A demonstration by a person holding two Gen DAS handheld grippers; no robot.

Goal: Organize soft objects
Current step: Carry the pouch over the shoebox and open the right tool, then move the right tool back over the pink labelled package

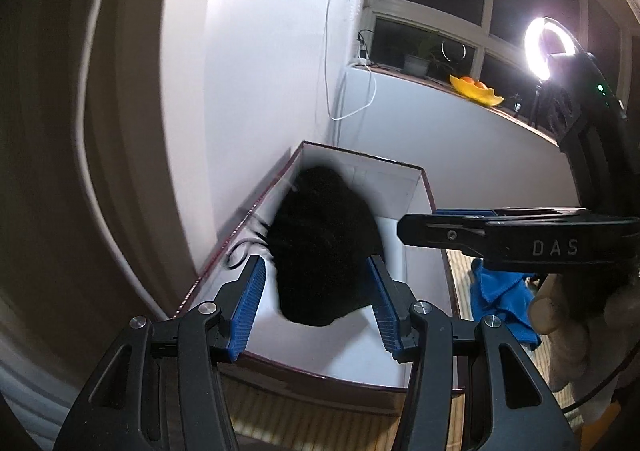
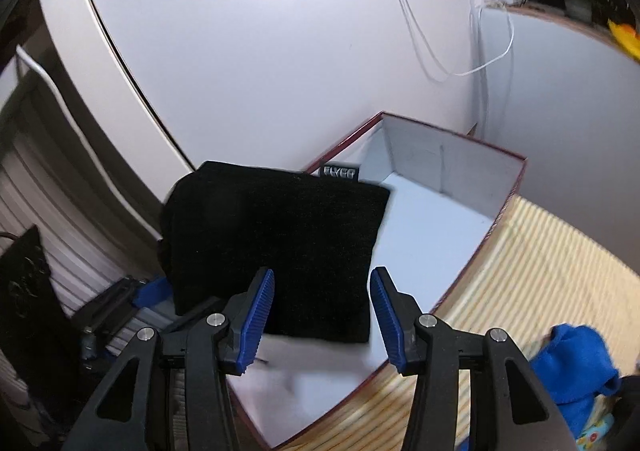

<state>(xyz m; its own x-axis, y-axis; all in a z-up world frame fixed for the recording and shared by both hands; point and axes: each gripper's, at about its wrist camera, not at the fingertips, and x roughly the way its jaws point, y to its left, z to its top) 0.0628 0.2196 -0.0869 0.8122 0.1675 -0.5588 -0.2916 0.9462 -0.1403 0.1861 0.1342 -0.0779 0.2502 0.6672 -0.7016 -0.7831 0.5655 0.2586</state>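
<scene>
Nearest us, both grippers have their jaws spread wide and hold nothing: our left gripper [image 1: 316, 303] and our right gripper [image 2: 322, 317] each frame the folded black fleece cloth [image 2: 276, 251] between blue ribbed pads without clamping it. The cloth lies straight ahead of both tools, over the near end of the shallow white cardboard box with a dark red rim [image 2: 500, 219]; whether it rests fully on the box floor or is falling, we cannot tell, since it is blurred. The far half of the box shows bare white floor. Outside the box, on the right gripper's side, a crumpled blue microfibre cloth [image 2: 576, 363] lies on the striped straw mat [image 2: 532, 267], so we judge the right gripper is better placed to fetch it.
</scene>
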